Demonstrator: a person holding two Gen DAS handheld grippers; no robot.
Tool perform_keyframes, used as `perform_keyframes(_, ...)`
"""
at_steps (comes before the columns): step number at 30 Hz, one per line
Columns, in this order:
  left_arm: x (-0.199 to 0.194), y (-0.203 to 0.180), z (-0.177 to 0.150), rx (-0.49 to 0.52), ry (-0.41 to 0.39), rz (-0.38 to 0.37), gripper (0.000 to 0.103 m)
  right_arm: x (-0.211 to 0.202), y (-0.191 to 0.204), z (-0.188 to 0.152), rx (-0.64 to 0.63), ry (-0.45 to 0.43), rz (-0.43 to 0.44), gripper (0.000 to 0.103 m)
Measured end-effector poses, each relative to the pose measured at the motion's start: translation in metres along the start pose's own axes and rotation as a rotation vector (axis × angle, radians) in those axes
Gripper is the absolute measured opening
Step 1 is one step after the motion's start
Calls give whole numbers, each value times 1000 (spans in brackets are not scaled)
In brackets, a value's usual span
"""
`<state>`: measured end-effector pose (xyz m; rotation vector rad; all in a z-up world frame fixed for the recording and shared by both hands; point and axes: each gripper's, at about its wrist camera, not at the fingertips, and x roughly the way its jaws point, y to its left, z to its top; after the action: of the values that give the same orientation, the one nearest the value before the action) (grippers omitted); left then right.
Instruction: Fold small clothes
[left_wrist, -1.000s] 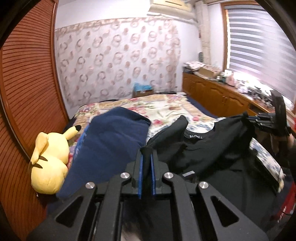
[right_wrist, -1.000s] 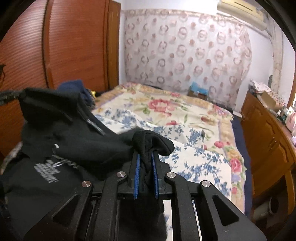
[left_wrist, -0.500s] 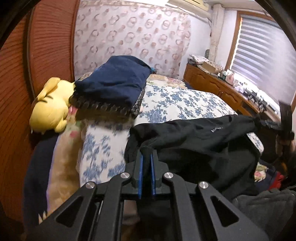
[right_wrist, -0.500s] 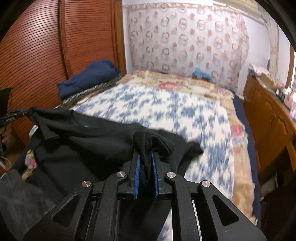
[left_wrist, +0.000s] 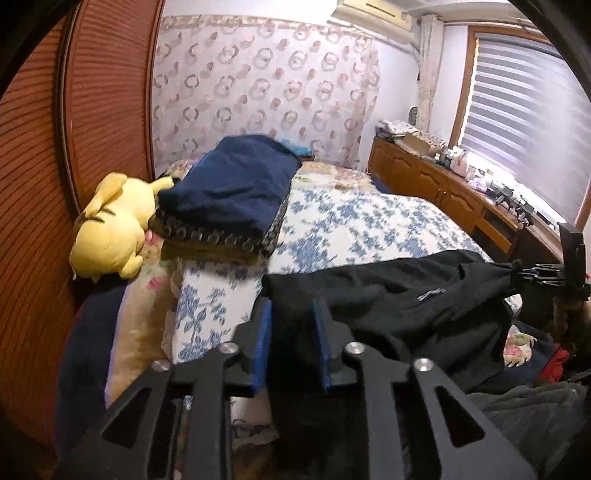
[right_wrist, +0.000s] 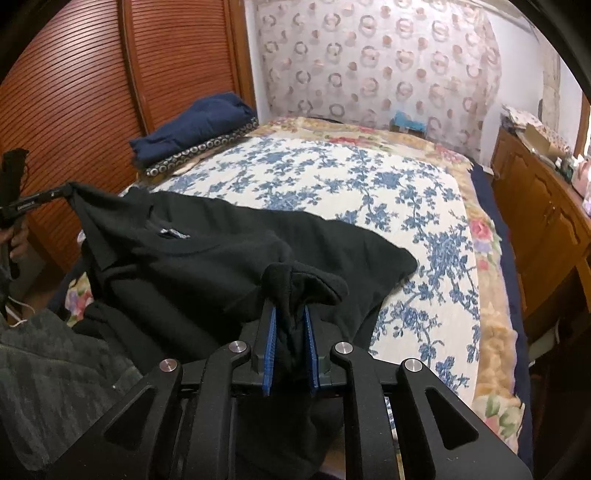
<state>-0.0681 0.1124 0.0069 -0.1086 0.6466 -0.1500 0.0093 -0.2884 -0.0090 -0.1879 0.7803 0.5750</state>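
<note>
The soft black top (left_wrist: 424, 295) now lies spread on the blue flowered bed (left_wrist: 362, 225) low in the frame, so the left claw (left_wrist: 291, 314) is opening off it, while the right claw (right_wrist: 290, 314) is loosening but pinches its corner, ready for folding.

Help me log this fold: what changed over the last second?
The black shirt, held up off the bed a second ago, now lies spread on the floral quilt. The left gripper is opening, cloth loose between its jaws. The right gripper still pinches its corner. The navy pile and yellow plush stayed put.
</note>
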Motion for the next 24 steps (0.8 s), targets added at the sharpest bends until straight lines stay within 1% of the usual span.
perform_keyframes(1, -2, -3, 2, 10, -5, -5, 31, -2, 1, 0, -6, -3, -1, 13)
perform_keyframes(2, -3, -6, 5, 19, -14, -13, 39, -5, 2, 1, -15, -6, -1, 14)
perform_keyframes(3, -4, -8, 8, 22, -21, -22, 43, -7, 3, 1, -23, -11, -9, 15)
perform_keyframes(4, -3, -10, 10, 23, -26, -29, 45, -10, 4, 3, -26, -14, -15, 17)
perform_keyframes(5, -1, -11, 13, 24, -28, -33, 49, -12, 3, 3, -27, -18, -17, 17)
perform_keyframes(6, 2, -12, 15, 26, -27, -34, 57, -15, 3, 4, -28, -24, -20, 20)
perform_keyframes(7, 7, -12, 17, 29, -25, -33, 59, -19, 2, 5, -32, -32, -32, 28)
perform_keyframes(8, 15, -12, 19, 32, -16, -34, 59, -21, 0, 7, -33, -38, -45, 33)
perform_keyframes(9, 20, -12, 20, 30, -9, -38, 59, -23, -2, 8, -36, -45, -57, 41)
perform_keyframes(10, 29, -10, 21, 28, 6, -42, 59, -23, -5, 10, -38, -50, -67, 45)
perform_keyframes(13, 57, -7, 25, 33, 40, -24, 59, -16, -17, 14, -27, -45, -105, 48)
perform_keyframes(17, 87, 1, 28, 12, 76, -11, 59, 3, -37, 20, 10, -32, -120, 50)
perform_keyframes(20, 107, 6, 35, 18, 92, 52, 59, 20, -50, 25, 32, -25, -130, 53)
perform_keyframes(21, 111, 7, 37, 22, 93, 66, 59, 27, -56, 27, 44, -21, -133, 55)
perform_keyframes(22, 118, 10, 39, 22, 97, 74, 59, 33, -61, 29, 55, -17, -135, 58)
perform_keyframes(24, 128, 13, 42, 15, 112, 77, 59, 46, -69, 32, 71, -8, -135, 59)
